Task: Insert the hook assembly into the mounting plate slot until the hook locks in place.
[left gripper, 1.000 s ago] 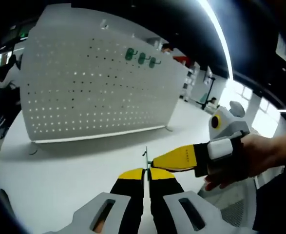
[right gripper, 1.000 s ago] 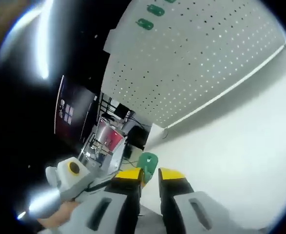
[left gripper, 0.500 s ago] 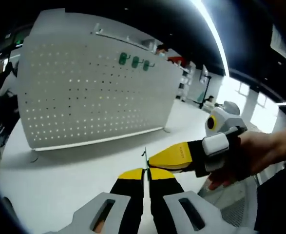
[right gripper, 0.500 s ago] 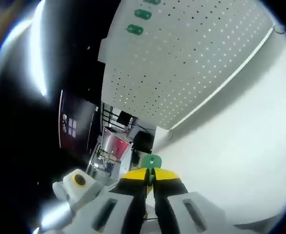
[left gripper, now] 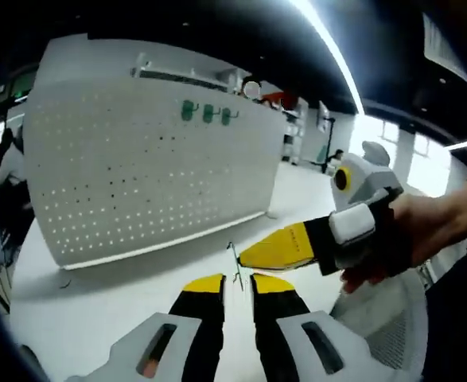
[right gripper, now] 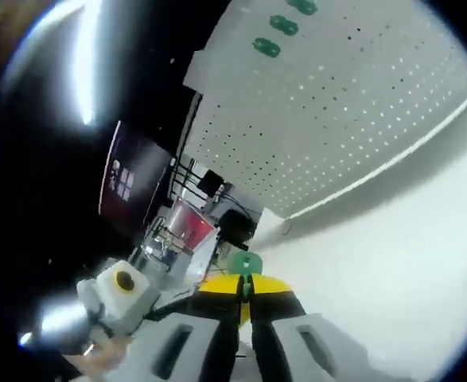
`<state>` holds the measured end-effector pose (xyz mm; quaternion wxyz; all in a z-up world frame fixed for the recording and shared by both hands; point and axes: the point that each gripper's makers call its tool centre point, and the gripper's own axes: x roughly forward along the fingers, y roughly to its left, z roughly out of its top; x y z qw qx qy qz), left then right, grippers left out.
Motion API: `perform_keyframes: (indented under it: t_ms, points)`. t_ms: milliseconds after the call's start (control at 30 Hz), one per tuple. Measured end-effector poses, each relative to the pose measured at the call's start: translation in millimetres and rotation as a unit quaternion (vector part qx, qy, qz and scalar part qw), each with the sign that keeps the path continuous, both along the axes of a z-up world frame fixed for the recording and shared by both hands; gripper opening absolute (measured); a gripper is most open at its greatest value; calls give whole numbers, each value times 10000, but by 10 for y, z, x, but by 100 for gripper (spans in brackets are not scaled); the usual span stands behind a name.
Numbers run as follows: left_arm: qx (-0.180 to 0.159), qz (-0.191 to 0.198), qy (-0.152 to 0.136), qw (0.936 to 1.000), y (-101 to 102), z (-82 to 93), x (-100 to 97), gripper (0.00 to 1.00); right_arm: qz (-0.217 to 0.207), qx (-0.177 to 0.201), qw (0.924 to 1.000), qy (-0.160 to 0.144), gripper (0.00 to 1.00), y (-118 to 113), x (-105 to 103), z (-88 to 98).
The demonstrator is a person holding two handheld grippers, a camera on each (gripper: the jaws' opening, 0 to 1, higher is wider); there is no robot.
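Observation:
A small hook assembly with a green plate [right gripper: 245,263] and a thin wire hook [left gripper: 233,259] hangs above the white table. My right gripper [right gripper: 245,280] is shut on the green plate. In the left gripper view it reaches in from the right [left gripper: 249,256], held by a hand. My left gripper [left gripper: 237,280] stands open just below the wire, its jaws apart on either side. The mounting plate is a white upright pegboard [left gripper: 153,175] [right gripper: 352,119] across the table, well beyond both grippers.
Three green hooks [left gripper: 205,113] [right gripper: 285,25] hang in a row near the pegboard's top edge. The white table [left gripper: 98,318] runs between me and the board. A mesh chair back [left gripper: 384,318] sits low at the right, and shelves and a red bin [right gripper: 185,227] stand past the board's end.
My right gripper closed on the hook's green plate. My left gripper, shut on the wire before, has now opened. Both views have shifted a little with the hands.

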<state>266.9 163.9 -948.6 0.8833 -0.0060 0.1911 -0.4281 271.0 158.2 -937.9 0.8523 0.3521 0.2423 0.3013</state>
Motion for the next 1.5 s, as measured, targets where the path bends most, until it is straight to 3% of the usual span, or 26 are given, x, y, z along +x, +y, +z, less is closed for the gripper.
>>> perform_keyframes:
  t_ms: [67, 133, 167, 267, 433, 567, 600, 633, 667, 733, 1000, 1067, 1133, 1267, 1500]
  points:
    - [-161, -101, 257, 9995, -7, -2, -46, 22, 124, -304, 9992, -240, 0, 9, -3, 31]
    - [-218, -100, 256, 9994, 20, 4, -44, 24, 252, -528, 9973, -454, 0, 22, -10, 64]
    - [-314, -150, 289, 9990, 19, 15, -70, 27, 166, -660, 9948, -763, 0, 4, 21, 131]
    - [-463, -182, 421, 9979, 42, 13, -113, 38, 206, -972, 9890, -1093, 0, 14, 16, 192]
    - [-563, -193, 464, 9971, 87, 44, -157, 54, 361, -2177, 9545, -2004, 0, 2, 51, 304]
    - [-781, -158, 413, 9960, 98, 159, -178, 66, 376, -2621, 9344, -2384, 0, -17, 81, 363]
    - [-933, -178, 362, 9948, 77, 228, -191, 69, 226, -2491, 9377, -2410, 0, -33, 91, 411]
    - [-1009, -159, 295, 9943, 70, 276, -193, 73, 73, -2179, 9475, -2339, 0, -42, 105, 473]
    - [-1071, -134, 240, 9939, 69, 329, -201, 75, 54, -2217, 9471, -2321, 0, -67, 112, 474]
    - [-1136, -129, 235, 9932, 64, 380, -212, 80, -16, -2509, 9327, -2589, 0, -98, 142, 523]
    - [-1128, 105, 221, 9933, 89, 442, -180, 96, 39, -2750, 9219, -2727, 0, -86, 179, 515]
    - [-1187, 145, 137, 9927, 102, 484, -175, 98, -136, -2526, 9277, -2744, 0, -113, 199, 574]
    - [-1259, 174, 129, 9918, 111, 520, -171, 98, -181, -2561, 9269, -2737, 0, -130, 210, 573]
    - [-1427, 253, 99, 9894, 113, 575, -138, 100, -326, -2642, 9220, -2812, 0, -185, 256, 605]
    - [-1593, 301, 151, 9867, 106, 579, -121, 100, -753, -2912, 9055, -2992, 0, -348, 433, 707]
